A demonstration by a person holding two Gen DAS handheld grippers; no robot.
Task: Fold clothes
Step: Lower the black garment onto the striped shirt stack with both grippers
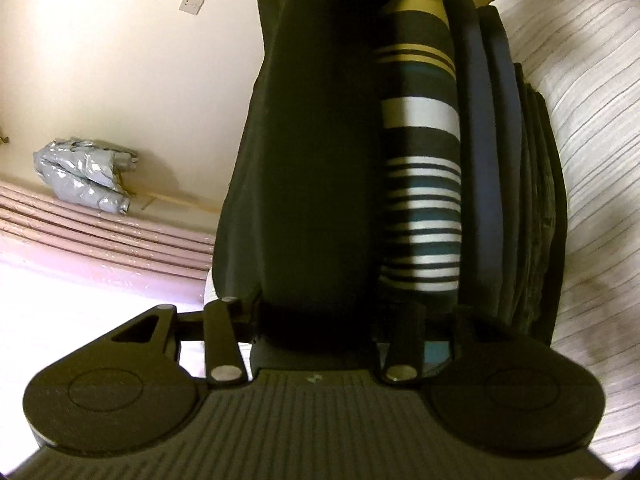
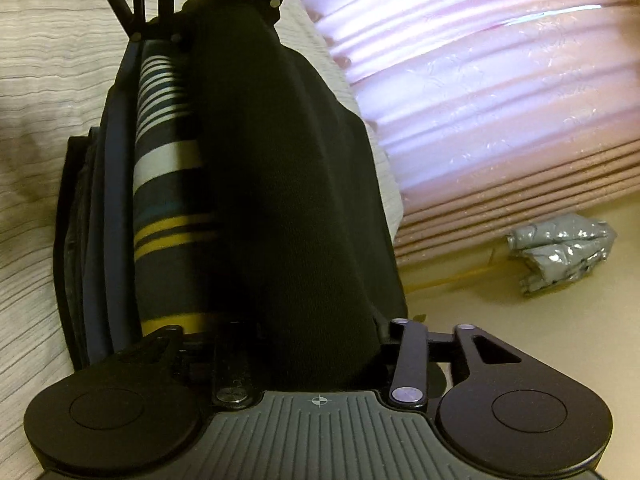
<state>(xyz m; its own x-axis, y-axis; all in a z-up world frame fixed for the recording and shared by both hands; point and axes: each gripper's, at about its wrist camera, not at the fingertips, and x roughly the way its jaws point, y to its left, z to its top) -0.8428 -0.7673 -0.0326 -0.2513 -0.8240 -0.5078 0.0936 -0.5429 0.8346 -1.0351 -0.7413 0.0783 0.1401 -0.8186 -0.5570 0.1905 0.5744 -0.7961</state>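
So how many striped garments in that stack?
1. The striped garment sits between the black garment and the dark blue layers; more may be hidden deeper.

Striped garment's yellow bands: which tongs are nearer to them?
Right. The right tongs sit at the end of the striped garment with the yellow bands. The left tongs are at the opposite end, by the thin white stripes.

Bed (image 1: pixel 592 128), covered in pale cloth with fine grey stripes. Directly on it: one stack of folded clothes (image 2: pixel 100 208), dark garments at the base, a striped one (image 1: pixel 420 200) higher, a black one (image 2: pixel 280 200) uppermost.
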